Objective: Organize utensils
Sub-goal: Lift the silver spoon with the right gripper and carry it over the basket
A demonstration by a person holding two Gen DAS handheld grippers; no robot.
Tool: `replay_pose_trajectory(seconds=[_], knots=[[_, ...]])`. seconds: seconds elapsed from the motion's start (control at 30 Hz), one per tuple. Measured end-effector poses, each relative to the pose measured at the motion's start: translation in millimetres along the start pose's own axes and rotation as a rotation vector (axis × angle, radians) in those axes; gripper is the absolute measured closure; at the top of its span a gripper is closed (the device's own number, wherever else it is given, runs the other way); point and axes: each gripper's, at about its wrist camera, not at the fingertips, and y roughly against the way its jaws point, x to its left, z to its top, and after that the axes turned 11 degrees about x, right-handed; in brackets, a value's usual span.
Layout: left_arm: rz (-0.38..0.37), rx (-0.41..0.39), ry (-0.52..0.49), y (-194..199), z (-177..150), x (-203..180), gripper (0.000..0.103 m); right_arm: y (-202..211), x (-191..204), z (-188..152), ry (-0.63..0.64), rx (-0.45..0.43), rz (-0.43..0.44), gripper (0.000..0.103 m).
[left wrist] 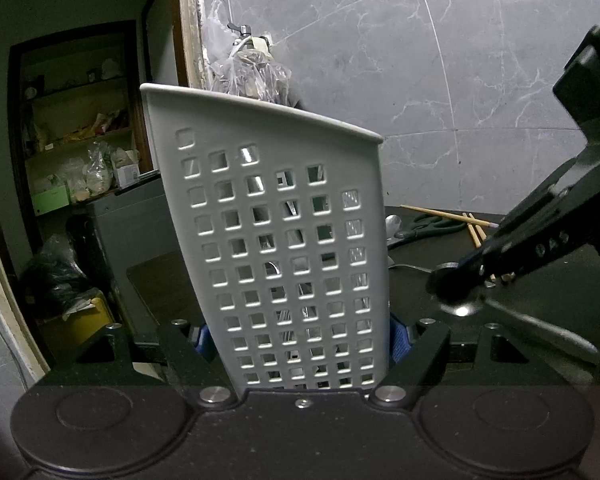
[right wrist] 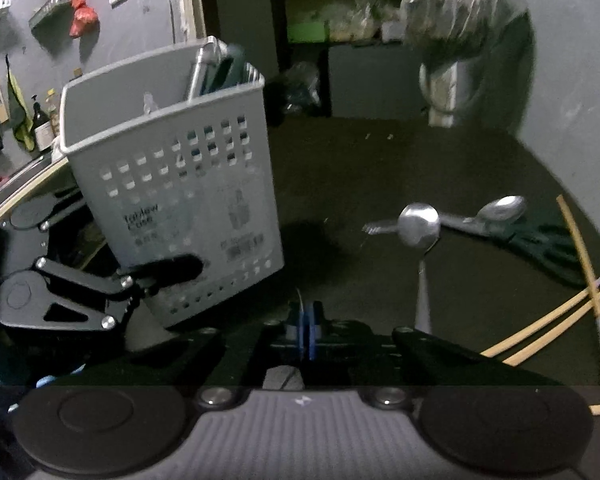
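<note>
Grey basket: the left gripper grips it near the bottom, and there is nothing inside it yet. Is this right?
Not quite: the grey basket is not empty. The right wrist view shows a metal handle and a dark green item sticking out of its top. The rest holds: the left gripper grips it near the bottom.

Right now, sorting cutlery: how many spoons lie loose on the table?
2: a round spoon mid-table, an oval spoon right of it by the scissors. The basket may hide more.
</note>
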Motion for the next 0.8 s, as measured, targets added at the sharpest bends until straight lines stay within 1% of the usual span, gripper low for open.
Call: replay_pose_trajectory(seconds=[0.13, 0.2, 0.3, 0.4, 0.43, 0.47, 0.53, 0.63, 0.8], knots=[[0.000, 0.000, 0.000, 0.0, 0.0, 0.0, 0.024, 13.2, -1.0, 0.8, -0.025, -0.055, -0.026, 0.100], [0.001, 0.000, 0.000, 0.1, 0.0, 0.0, 0.024, 19.4, -3.7, 2.4, -0.046, -0.108, -0.049, 0.100], [0.001, 0.000, -0.001, 0.1, 0.0, 0.0, 0.024, 29.3, -1.9, 3.8, -0.055, -0.243, -0.152, 0.100], [0.003, 0.002, -0.002, -0.6, 0.3, -0.7, 0.024, 34.1, 1.4, 5.8, -0.069, -0.380, -0.202, 0.100], [0.003, 0.003, -0.003, -0.5, 0.2, -0.5, 0.024, 34.5, 3.6, 6.5, -0.066, -0.414, -0.215, 0.100], [0.003, 0.003, -0.003, -1.0, 0.4, -0.8, 0.024, 32.6, 5.8, 8.0, -0.055, -0.436, -0.230, 0.100], [0.003, 0.003, -0.003, -0.9, 0.4, -0.6, 0.024, 27.4, 8.7, 11.8, -0.043, -0.448, -0.254, 0.100], [0.003, 0.002, -0.003, -0.9, 0.3, -0.9, 0.024, 25.7, 7.5, 13.7, -0.061, -0.459, -0.225, 0.100], [0.003, 0.003, -0.003, -0.7, 0.5, -0.7, 0.024, 37.8, 6.8, 12.5, -0.073, -0.530, -0.223, 0.100]])
